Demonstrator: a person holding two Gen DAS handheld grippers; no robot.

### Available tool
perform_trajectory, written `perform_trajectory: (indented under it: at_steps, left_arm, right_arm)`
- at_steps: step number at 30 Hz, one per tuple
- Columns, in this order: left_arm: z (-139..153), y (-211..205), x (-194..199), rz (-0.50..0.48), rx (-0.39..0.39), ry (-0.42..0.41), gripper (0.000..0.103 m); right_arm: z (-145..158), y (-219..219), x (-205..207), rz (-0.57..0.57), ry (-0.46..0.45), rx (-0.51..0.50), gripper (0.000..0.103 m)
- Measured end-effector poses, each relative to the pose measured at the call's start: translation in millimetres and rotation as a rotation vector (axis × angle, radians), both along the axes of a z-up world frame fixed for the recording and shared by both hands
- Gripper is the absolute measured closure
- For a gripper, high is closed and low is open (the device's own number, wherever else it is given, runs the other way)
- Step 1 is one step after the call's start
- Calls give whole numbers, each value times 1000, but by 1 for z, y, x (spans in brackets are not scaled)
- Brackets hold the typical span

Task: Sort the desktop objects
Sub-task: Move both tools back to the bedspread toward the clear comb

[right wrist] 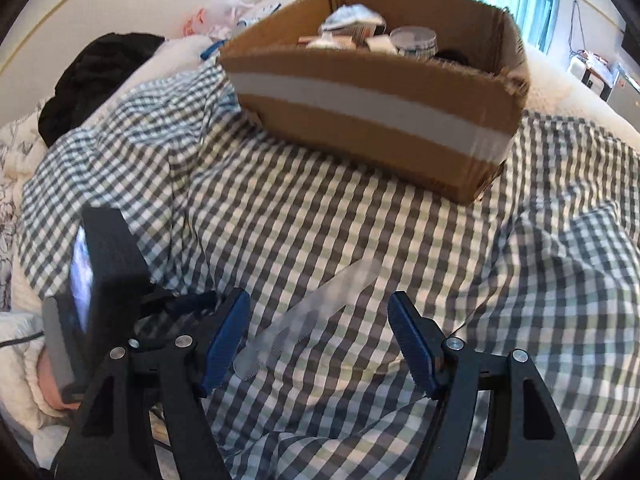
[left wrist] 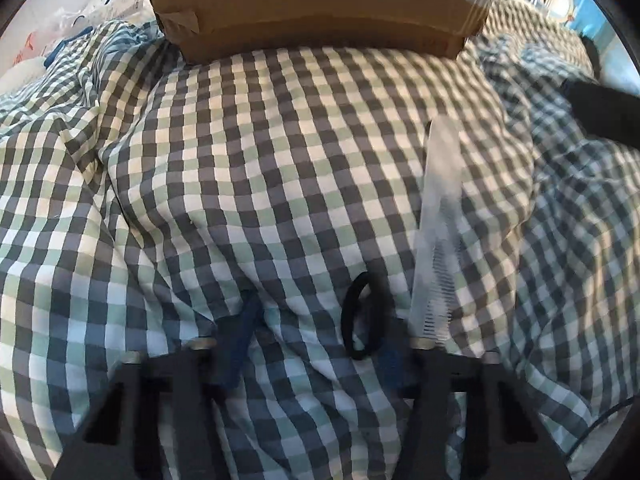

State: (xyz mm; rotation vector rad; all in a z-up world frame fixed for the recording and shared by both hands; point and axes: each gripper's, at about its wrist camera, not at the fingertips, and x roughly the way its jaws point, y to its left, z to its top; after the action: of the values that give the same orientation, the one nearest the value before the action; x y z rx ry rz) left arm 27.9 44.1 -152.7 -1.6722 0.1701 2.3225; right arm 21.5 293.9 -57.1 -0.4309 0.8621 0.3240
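Observation:
A black hair tie (left wrist: 364,316) lies on the checked cloth (left wrist: 280,160) between the fingers of my left gripper (left wrist: 316,348). It sits close to the right finger and apart from the left blue pad (left wrist: 238,336), so the jaws stand open around it. A clear plastic comb (left wrist: 438,200) lies just right of the tie. In the right wrist view the same comb (right wrist: 304,320) lies flat on the cloth between the blue pads of my right gripper (right wrist: 320,344), which is open and hovers over it without touching.
A cardboard box (right wrist: 372,120) with a white tape band stands on the cloth beyond both grippers and holds several small items. The left gripper's black body (right wrist: 112,256) is close on the right gripper's left. A black garment (right wrist: 92,76) lies far left.

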Motion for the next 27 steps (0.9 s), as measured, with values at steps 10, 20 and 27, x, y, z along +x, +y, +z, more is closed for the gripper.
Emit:
perform_trajectory:
  at_steps: [10,20,27]
  left_arm:
    - [39,-35,1,96,165,146,98]
    - [37,-55,-8,174,217,147,98]
    - [27,-69,-11,210,230,125,98]
  right_arm:
    - [-42,12,9,-35,123,-17,38]
    - [-74,6,40,-204,239,52,47]
    - [-93,32,48,-188,177,-95,57]
